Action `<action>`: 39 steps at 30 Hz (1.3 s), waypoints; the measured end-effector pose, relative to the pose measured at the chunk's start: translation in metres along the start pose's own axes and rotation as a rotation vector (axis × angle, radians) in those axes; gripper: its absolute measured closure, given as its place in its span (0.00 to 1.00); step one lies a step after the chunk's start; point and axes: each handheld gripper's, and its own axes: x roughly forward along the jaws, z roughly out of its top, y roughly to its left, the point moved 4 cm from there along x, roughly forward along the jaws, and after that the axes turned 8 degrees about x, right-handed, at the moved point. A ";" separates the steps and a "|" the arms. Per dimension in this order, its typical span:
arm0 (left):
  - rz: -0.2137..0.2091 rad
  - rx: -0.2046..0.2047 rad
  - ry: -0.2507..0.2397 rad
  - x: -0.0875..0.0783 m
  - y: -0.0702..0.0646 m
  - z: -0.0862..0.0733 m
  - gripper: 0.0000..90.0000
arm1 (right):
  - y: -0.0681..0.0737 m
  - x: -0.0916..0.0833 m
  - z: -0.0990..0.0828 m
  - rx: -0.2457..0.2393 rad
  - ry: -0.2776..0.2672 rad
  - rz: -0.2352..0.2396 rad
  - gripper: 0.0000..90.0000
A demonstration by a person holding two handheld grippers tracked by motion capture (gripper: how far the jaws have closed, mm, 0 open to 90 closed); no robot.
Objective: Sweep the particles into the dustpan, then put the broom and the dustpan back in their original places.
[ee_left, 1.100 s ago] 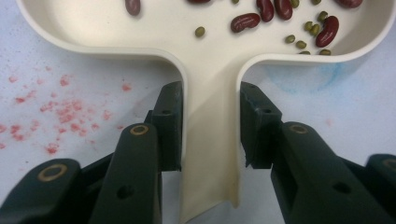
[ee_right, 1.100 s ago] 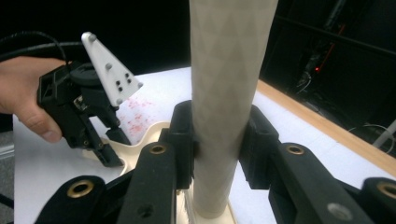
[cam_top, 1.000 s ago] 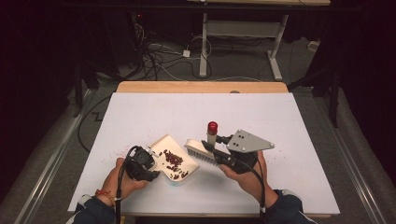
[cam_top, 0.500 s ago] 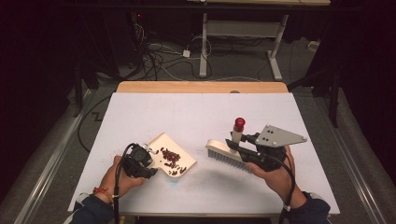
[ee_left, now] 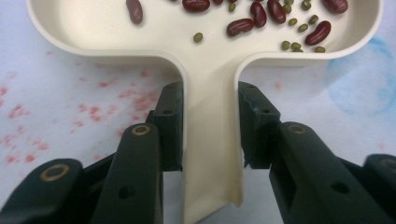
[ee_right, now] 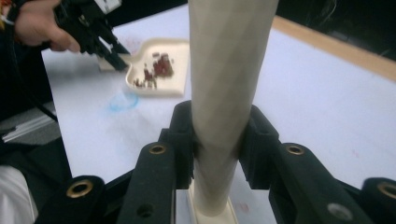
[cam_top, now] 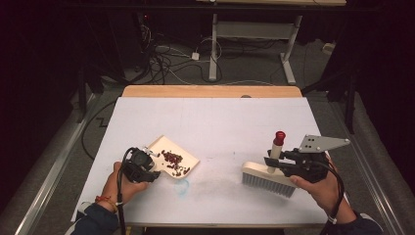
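Observation:
A cream dustpan lies flat on the white table, holding red kidney beans and small green beans. My left gripper is shut on the dustpan's handle, one jaw on each side. Farther right, my right gripper is shut on the upright cream handle of a brush, which has a red tip. The brush's bristles rest on the table, well apart from the dustpan. From the right gripper view, the dustpan and the left gripper show far off.
A faint blue ring mark sits on the table just in front of the dustpan, and red stains dot the surface beside its handle. The table's wooden far edge borders a dark floor with cables and a desk frame.
The right gripper has carried the brush to the right, away from the dustpan it stood beside. The left gripper and dustpan have stayed nearly in place.

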 end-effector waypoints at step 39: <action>0.150 0.119 -0.444 -0.027 -0.041 -0.010 0.29 | -0.131 0.123 0.014 0.143 0.130 -0.431 0.56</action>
